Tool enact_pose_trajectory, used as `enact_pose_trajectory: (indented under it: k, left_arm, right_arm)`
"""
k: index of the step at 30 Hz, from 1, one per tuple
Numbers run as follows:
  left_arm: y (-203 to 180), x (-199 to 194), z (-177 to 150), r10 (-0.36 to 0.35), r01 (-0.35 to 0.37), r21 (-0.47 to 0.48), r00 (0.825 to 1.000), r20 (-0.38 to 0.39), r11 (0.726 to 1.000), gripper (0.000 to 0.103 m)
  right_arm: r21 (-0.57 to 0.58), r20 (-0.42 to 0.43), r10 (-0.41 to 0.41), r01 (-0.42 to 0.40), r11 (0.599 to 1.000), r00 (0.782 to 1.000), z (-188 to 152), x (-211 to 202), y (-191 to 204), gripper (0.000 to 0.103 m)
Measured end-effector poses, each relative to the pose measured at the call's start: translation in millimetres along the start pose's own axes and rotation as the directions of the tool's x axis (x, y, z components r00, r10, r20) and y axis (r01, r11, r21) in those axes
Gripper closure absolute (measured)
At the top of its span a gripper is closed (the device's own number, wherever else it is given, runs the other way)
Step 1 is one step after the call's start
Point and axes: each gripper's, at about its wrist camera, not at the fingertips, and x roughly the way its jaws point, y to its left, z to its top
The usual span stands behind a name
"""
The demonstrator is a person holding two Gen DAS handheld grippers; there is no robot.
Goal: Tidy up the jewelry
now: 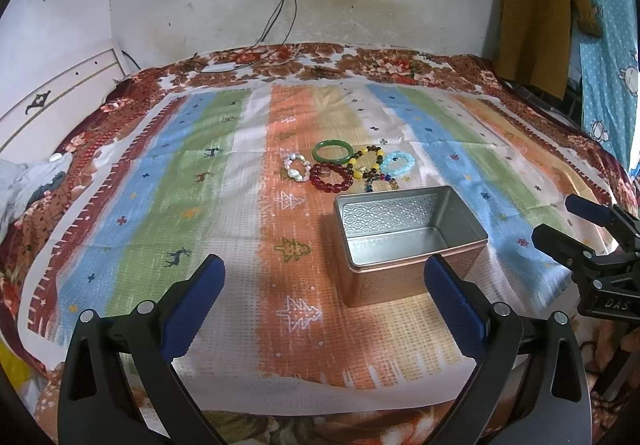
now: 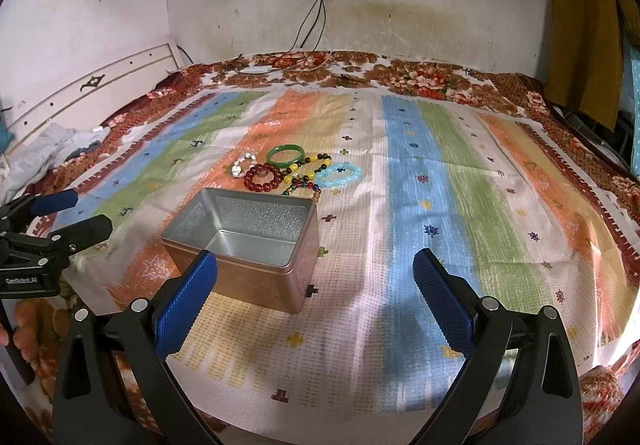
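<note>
On a striped cloth [image 1: 224, 205] over the bed — bracelets [image 1: 344, 165], open tin [image 1: 408, 241]; both grippers' fingers [image 1: 192, 309] spread wide, empty.

Soft, even daylight is filling both views, and the open silver embossed metal tin [image 1: 408, 241] is catching a mild sheen inside. Faint shadows are falling on the striped woven bedspread [image 2: 420, 181] beneath the blue-padded fingers [image 2: 440, 305]. Fisheye distortion is bending the edges, with dark vignetting closing the corners.

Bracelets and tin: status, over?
Left claw open, empty; right claw open, empty. Five bracelets clustered on the cloth beyond the open tin, none inside. Nothing in the way.
</note>
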Motion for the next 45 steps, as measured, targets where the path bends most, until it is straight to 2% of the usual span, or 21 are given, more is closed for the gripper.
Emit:
enact_pose_trajectory:
  k: [24, 26, 36, 45]
  left_arm:
    - [3, 7, -1, -0.003, 0.003, -0.010, 1.000, -0.028, 1.000, 0.006]
    - [3, 5, -1, 0.003, -0.003, -0.011, 1.000, -0.007, 1.000, 0.006]
    - [5, 19, 16, 0.011, -0.012, -0.030, 1.000, -0.026, 0.999, 0.006]
    - [5, 39, 36, 0.032, -0.032, 0.001, 0.999, -0.044, 1.000, 0.006]
  right_arm:
    - [0.030, -0.051, 0.020, -0.019, 0.999, 0.998, 3, 11, -1, 0.004]
    - [0.027, -0.057, 0.023, -0.021, 0.999, 0.998, 4, 13, 0, 0.004]
    - [0.020, -0.071, 0.025, -0.024, 1.000, 0.997, 16, 28, 1, 0.004]
    - [0.023, -0.079, 0.026, -0.024, 0.999, 0.997, 36, 46, -5, 0.004]
